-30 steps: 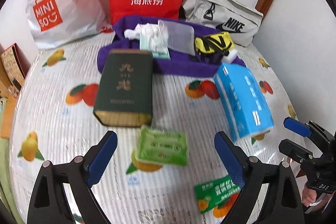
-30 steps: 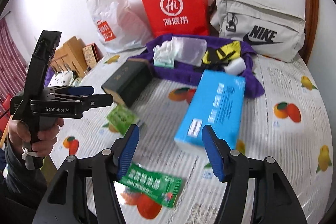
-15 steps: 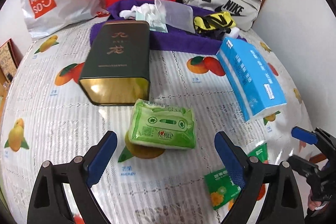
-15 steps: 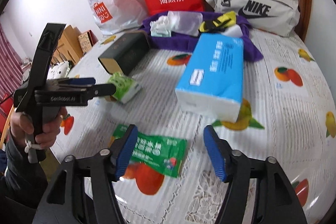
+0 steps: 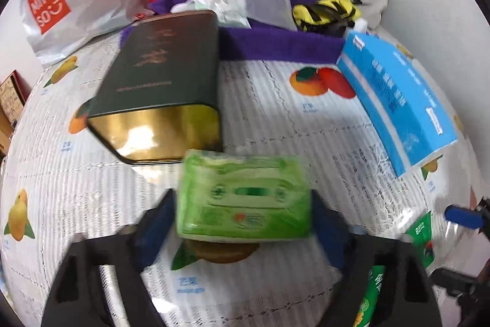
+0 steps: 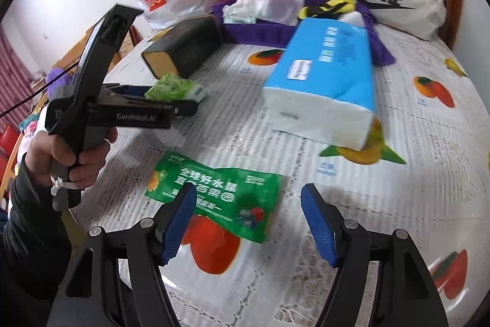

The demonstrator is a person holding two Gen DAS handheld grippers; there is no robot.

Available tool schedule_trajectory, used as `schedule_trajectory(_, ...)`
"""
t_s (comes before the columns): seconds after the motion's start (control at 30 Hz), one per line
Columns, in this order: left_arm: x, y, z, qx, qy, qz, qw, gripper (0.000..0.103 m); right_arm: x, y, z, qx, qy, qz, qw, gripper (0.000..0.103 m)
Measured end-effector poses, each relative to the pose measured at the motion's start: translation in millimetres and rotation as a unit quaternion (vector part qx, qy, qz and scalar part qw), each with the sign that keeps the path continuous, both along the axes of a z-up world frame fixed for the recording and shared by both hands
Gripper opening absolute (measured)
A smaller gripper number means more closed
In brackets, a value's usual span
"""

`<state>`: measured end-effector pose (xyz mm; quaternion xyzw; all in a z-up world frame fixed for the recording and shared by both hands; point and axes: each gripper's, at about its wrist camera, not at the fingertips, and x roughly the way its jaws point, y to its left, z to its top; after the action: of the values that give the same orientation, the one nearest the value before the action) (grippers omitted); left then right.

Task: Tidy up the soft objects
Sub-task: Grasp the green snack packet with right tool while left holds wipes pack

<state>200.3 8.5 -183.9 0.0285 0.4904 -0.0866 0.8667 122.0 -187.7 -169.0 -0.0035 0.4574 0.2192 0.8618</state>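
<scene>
Both views are bright and evenly lit by soft, diffuse light, with colours vivid and shadows faint. A white glare patch sits on the gold end of the dark tin (image 5: 159, 135). Motion blur smears the left wrist view — the green tissue pack (image 5: 245, 198) and the blue fingers (image 5: 154, 230) beside it are soft-edged. In the right wrist view the blue tissue pack (image 6: 329, 75) is slightly blurred. Fisheye distortion bends the tablecloth (image 6: 413, 143) — black vignette fills the corners.

right gripper (image 6: 248, 222) jaws apart over flat green packet (image 6: 220, 192), lower centre; left gripper (image 6: 183, 100) mid left, seemingly around light-green tissue pack (image 6: 173, 88).
</scene>
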Motion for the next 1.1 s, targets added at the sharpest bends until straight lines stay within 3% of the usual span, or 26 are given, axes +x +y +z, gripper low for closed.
schedule_trajectory(0.2, -15, 21, 2, -0.005, 0.003, 0.013, 0.9999, 0.071, -1, 22, -3, -0.018, -0.021, 0.058, 0.998, 0.074)
schedule_trajectory(0.57, -30, 37, 2, -0.017, 0.001, 0.035, 0.9993, 0.072, 1, 43, -21, -0.126, -0.066, 0.138, 0.98, 0.083)
schedule_trajectory(0.73, -30, 38, 3, -0.023, 0.001, 0.035, 0.9991, 0.072, 15, 51, -23, -0.123, -0.08, 0.137, 0.98, 0.085)
schedule_trajectory(0.83, -33, 40, 4, -0.026, 0.001, 0.036, 0.999, 0.072, 28, 46, -26, -0.087, -0.061, 0.115, 0.988, 0.084)
schedule_trajectory(0.9, -34, 41, 3, -0.029, 0.0, 0.038, 0.9989, 0.072, 27, 44, -24, -0.085, -0.063, 0.101, 0.989, 0.075)
schedule_trajectory(0.93, -35, 41, 3, -0.028, -0.001, 0.038, 0.9989, 0.072, 27, 41, -23, -0.085, -0.063, 0.093, 0.99, 0.059)
schedule_trajectory(1.0, -38, 40, 3, -0.025, -0.003, 0.04, 0.9989, 0.072, 27, 31, -19, -0.076, -0.053, 0.063, 0.994, 0.042)
schedule_trajectory(1.1, -42, 37, 1, -0.018, -0.011, 0.037, 0.9991, 0.072, 22, 15, -18, -0.048, -0.026, 0.027, 0.998, 0.041)
